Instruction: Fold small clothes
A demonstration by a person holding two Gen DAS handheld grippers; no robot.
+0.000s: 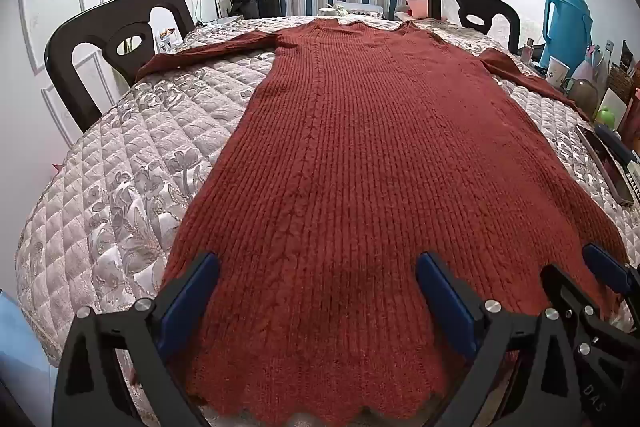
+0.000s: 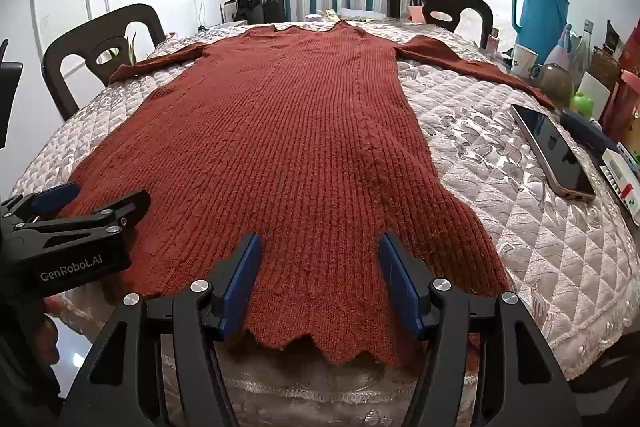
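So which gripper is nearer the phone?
Right. The right gripper is over the dress hem, with the phone just off its right; the left gripper sits farther left.

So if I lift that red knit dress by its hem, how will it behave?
The red knit dress will probably flop and drape, since it lies limp on the quilted table cover. Its chunky ribbing suggests some weight and stretch. The spread sleeves would likely trail behind.

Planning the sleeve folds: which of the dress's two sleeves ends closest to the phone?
The right-hand sleeve: it runs toward the clutter by the blue thermos, its cuff ending just beyond the phone. The other sleeve points at the left chair.
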